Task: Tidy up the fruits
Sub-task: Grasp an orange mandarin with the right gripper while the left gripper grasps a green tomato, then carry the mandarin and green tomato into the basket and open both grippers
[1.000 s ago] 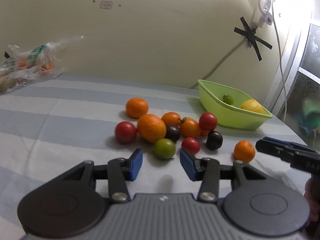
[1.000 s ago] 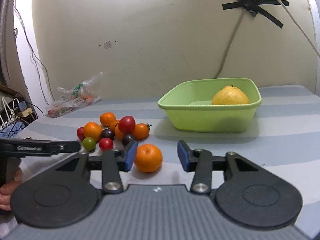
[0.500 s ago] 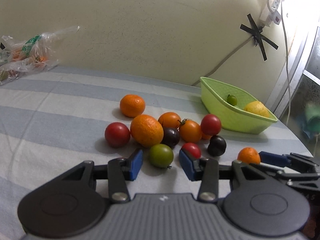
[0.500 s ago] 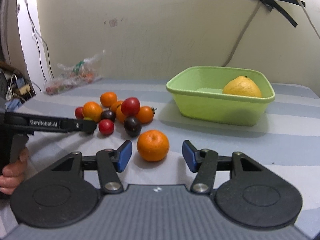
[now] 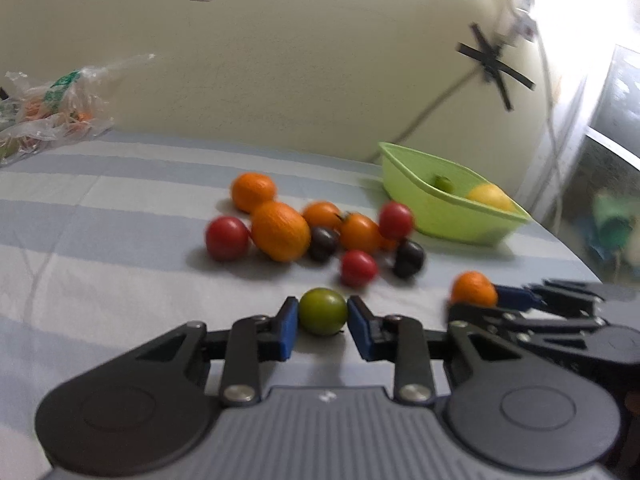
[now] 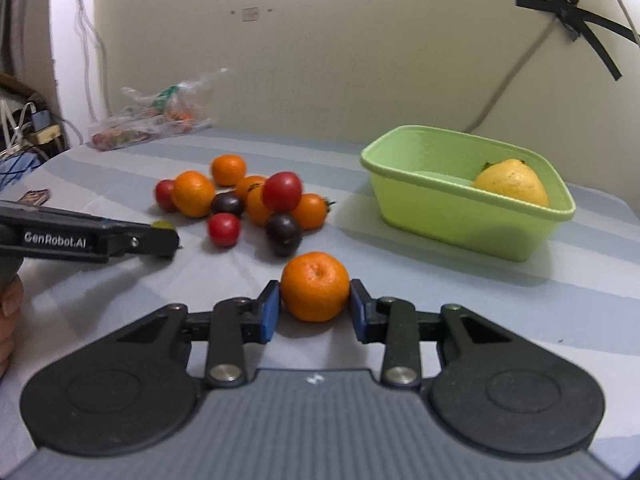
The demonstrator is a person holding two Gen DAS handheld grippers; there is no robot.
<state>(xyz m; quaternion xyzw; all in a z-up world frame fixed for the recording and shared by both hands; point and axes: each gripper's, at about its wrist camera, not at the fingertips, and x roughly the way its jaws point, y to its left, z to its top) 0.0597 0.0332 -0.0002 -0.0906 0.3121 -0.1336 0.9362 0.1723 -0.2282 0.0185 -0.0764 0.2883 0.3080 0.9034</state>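
On the striped cloth, my left gripper (image 5: 323, 313) is shut on a small green tomato (image 5: 323, 311), a blue pad against each side. In the right wrist view, my right gripper (image 6: 315, 297) is closing its jaws on a loose orange (image 6: 315, 286), and both pads touch its sides. Behind both lies a pile of oranges and red, orange and dark tomatoes (image 5: 320, 228) (image 6: 248, 200). A green tub (image 6: 460, 224) (image 5: 452, 220) at the right holds a yellow lemon (image 6: 512, 182) and a small green tomato (image 5: 443, 182). The left gripper (image 6: 160, 236) also shows in the right wrist view.
A clear plastic bag (image 5: 52, 112) (image 6: 156, 120) of produce lies at the table's back left against the wall. A taped cable (image 6: 500, 92) runs down the wall behind the tub. A person's hand (image 6: 8, 312) shows at the left edge. Bare cloth lies right of the tub.
The left gripper closed onto the green tomato, which now sits apart from the pile. The right gripper moved up around the orange and narrowed until its pads met it.
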